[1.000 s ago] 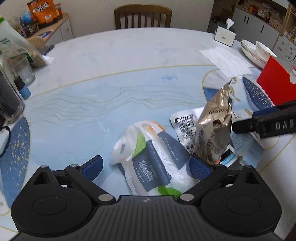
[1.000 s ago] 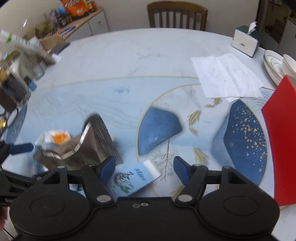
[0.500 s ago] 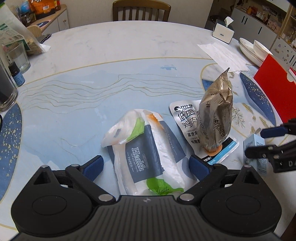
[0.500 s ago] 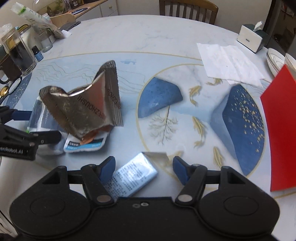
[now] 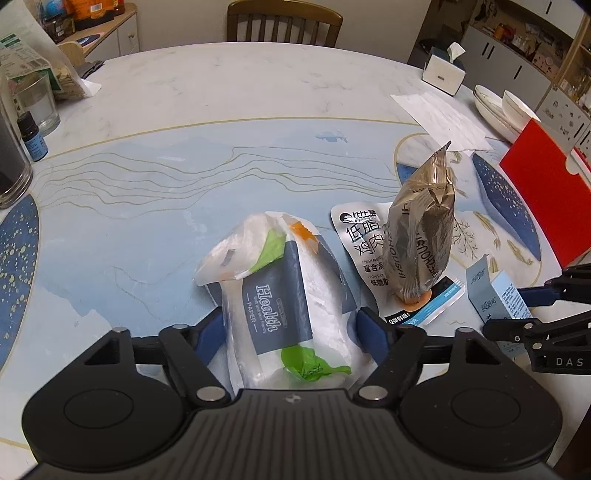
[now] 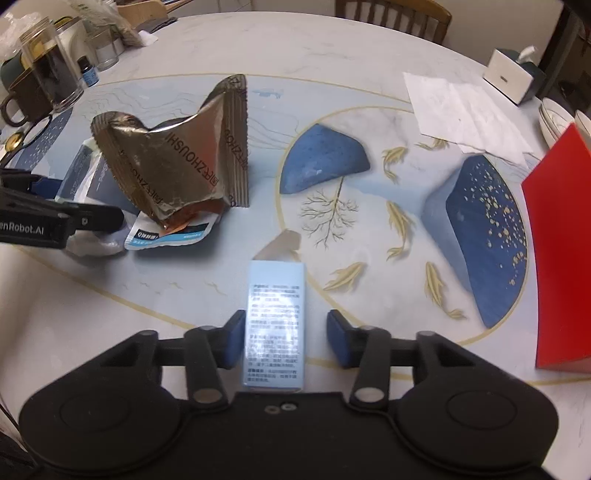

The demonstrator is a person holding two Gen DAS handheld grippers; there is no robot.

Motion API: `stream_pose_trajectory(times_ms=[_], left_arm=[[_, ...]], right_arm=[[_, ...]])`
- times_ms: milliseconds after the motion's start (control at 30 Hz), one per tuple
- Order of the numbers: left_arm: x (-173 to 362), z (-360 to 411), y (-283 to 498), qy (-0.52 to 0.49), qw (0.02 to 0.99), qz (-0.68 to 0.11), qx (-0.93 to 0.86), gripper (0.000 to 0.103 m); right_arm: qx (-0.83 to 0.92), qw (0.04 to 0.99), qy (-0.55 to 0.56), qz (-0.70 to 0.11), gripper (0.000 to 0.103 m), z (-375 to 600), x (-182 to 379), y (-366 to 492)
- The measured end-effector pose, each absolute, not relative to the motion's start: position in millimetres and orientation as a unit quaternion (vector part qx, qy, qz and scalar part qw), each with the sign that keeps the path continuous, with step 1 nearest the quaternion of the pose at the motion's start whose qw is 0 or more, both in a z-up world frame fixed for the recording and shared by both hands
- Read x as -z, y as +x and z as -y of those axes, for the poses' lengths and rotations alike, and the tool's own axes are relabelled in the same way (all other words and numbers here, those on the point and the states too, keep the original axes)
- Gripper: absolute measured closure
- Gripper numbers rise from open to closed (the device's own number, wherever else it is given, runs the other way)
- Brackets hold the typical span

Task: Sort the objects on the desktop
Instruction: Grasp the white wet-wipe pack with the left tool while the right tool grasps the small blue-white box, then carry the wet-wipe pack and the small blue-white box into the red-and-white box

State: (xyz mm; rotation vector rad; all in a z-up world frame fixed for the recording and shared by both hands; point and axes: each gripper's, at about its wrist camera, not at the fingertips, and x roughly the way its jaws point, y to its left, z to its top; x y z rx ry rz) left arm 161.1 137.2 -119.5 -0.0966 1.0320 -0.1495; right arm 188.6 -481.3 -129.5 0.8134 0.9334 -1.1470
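A white tissue pack [image 5: 280,306] with a grey "Health" label lies on the table between the pads of my left gripper [image 5: 291,328]. Its jaws are closing, and both blue pads touch the pack's sides. A small light-blue box [image 6: 275,317] lies lengthwise between the fingers of my right gripper [image 6: 285,326], which is also closing. The left pad is against the box and the right pad stands a little off it. A crumpled foil pouch [image 5: 421,236] stands upright on a flat white snack pouch [image 5: 360,240] between the two grippers.
A red card [image 6: 557,258] stands at the table's right edge. Behind it are a paper sheet [image 6: 458,110], a tissue box [image 6: 513,77] and bowls [image 5: 509,107]. Jars, a glass and a small blue bottle [image 5: 33,136] crowd the far left. A chair [image 5: 280,18] stands behind the table.
The left jaws have closed in until the pads meet the tissue pack. The right gripper has shifted and rolled over the blue box, now straight between its narrowing fingers.
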Motion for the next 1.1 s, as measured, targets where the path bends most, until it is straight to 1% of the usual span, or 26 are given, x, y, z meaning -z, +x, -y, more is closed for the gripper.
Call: stream_pose_trajectory(times_ms=[33, 133, 267, 367, 467, 733, 1100], left_arm=[[119, -137, 161, -0.049, 0.866, -0.492, 0.07, 0.033], [116, -137, 158, -0.052, 0.868, -0.489, 0.065, 0.04], [112, -135, 155, -0.059, 0.872, -0.482, 0.059, 0.054], [109, -133, 151, -0.066, 0.875, -0.477, 0.054, 0.059], [105, -130, 145, -0.079, 0.878, -0.471, 0.047, 0.061], [82, -111, 120, -0.114, 0.884, -0.453, 0.024, 0.061], [48, -36, 94, -0.115, 0.891, -0.439, 0.032, 0.061]], right_arm=[[0.507, 0.666, 0.359, -0.412, 0.072, 481, 129, 188], [0.504, 0.671, 0.358, -0.409, 0.073, 480, 128, 185], [0.503, 0.679, 0.36, -0.397, 0.074, 478, 123, 177], [0.505, 0.685, 0.358, -0.385, 0.074, 475, 116, 167], [0.505, 0.69, 0.36, -0.374, 0.074, 471, 109, 154], [0.503, 0.706, 0.359, -0.348, 0.074, 454, 86, 109], [0.5, 0.726, 0.351, -0.316, 0.074, 431, 52, 28]])
